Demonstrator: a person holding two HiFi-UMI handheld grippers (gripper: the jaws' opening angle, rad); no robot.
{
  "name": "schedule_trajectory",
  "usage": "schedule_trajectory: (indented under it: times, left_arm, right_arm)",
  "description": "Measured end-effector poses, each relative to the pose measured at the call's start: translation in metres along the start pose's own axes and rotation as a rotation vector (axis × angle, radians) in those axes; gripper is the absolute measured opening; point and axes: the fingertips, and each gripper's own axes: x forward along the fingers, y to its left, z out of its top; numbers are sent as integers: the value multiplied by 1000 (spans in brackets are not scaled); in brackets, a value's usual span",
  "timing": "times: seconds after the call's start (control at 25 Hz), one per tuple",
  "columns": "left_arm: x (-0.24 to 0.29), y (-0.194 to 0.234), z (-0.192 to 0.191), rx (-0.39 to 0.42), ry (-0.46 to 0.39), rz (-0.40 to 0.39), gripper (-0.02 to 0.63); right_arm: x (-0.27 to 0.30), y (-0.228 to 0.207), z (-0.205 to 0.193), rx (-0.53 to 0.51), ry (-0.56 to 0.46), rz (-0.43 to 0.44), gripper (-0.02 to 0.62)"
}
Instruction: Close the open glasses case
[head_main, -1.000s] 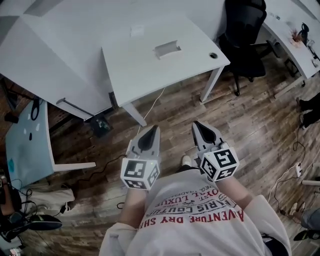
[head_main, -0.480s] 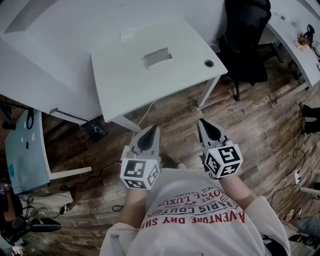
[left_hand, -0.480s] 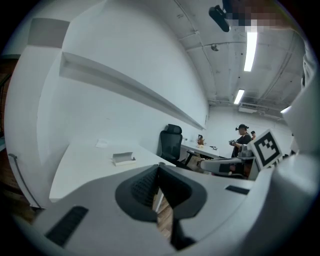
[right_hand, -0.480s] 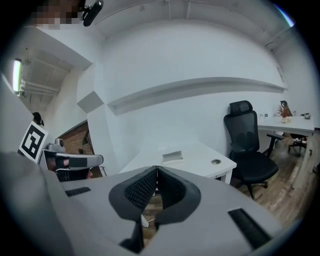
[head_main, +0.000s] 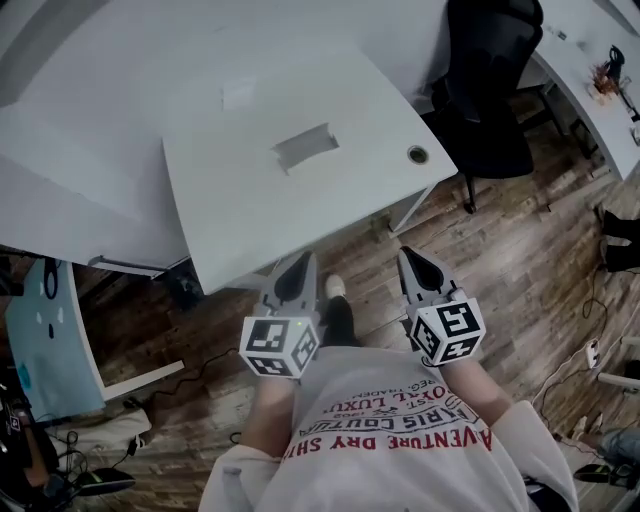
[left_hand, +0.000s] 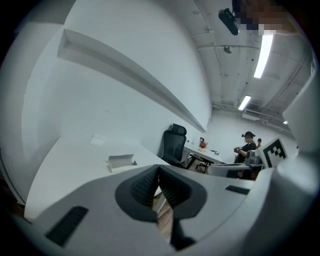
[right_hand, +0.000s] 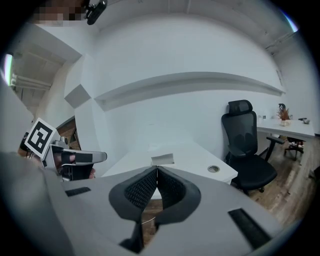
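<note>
You held the left tool (head_main: 300, 262) and right tool (head_main: 408, 256) pinched together and empty, short of the table (head_main: 230, 210) and well apart from the open glasses case (head_main: 304, 147) lying mid-table. Arriving with jaws like that, you risked shoving the light case along rather than shutting it.

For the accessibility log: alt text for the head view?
A person seen from above holds the left hand-held gripper and right hand-held gripper, both shut and empty, before a white table where a glasses case lies. A black office chair stands at its right.
</note>
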Motion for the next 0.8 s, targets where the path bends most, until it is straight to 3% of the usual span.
schedule_trajectory:
  times: [0.4,0.6,0.8]
  left_arm:
    - [102,84,50,-34,34,-45,5]
    - [143,119,51,-63,67,-65,5]
    - [168,151,47,-88,101,-36,5]
  right_arm:
    - [122,-24,55,-1,26,-49,12]
    - [180,-30,71,-19,46,-55,12]
    - [227,-30,76,-28,76,-23,12]
